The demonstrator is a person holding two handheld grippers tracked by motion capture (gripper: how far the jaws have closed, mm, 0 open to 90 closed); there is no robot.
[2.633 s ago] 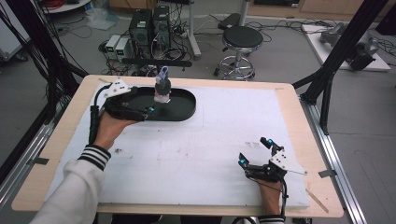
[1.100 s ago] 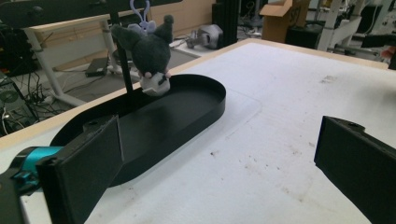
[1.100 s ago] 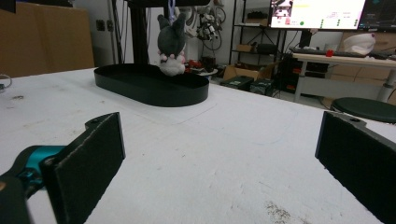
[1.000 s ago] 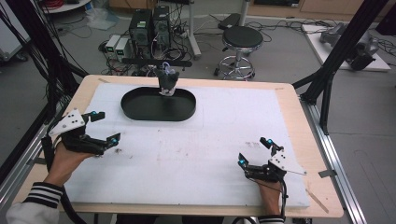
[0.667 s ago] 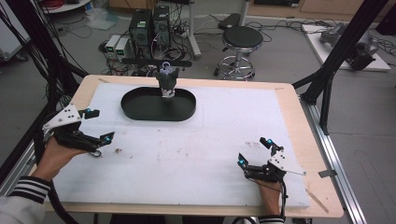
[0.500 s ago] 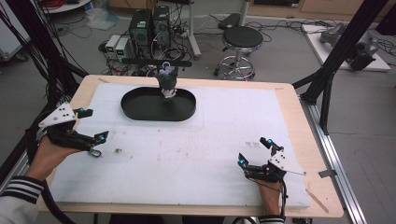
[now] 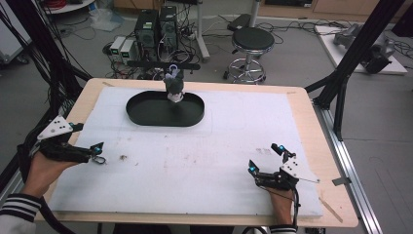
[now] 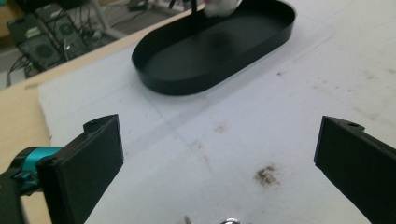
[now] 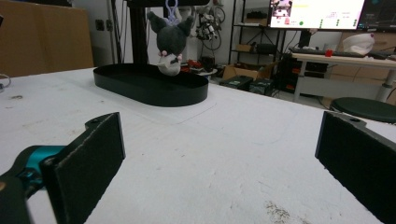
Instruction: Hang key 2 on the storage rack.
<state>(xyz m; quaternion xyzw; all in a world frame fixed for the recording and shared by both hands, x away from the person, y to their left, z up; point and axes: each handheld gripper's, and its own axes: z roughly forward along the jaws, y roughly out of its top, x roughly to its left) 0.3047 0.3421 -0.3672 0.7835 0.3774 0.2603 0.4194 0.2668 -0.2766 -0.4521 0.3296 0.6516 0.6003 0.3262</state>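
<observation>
Both grippers sit low over the white foam mat (image 7: 234, 146), and both are empty. The left gripper (image 7: 86, 152) is near the mat's left edge, held by a hand with a striped cuff (image 7: 19, 207); its jaws stand wide apart with nothing between them, released. In the left gripper view the gap between its fingers (image 8: 88, 158) frames bare, stained mat, with a brown smudge (image 8: 266, 173) just ahead of the right-hand finger. Beyond the fingertips, well apart from them, lies the black oval tray (image 8: 215, 46), its rim turned toward the upper edge of that view.

Over to the right gripper (image 7: 265, 163), near the mat's front right: jaws spread too, gripping nothing. In the right gripper view its fingers (image 9: 88, 163) point across the mat, and far ahead of them, off toward the left-hand finger's side, stands the black oval tray (image 9: 154, 91) with the plush toy (image 9: 170, 44) upright in it. The toy is dark grey with pointed ears, a pale lower face and a lilac loop on top.

From the high view the plush toy (image 7: 174, 87) stands at the far rim of the tray (image 7: 146, 113), well clear of both sets of fingers, nearer the left gripper than the right. Behind the table are a round stool (image 7: 252, 41) and computer towers (image 7: 157, 27) on the floor.
</observation>
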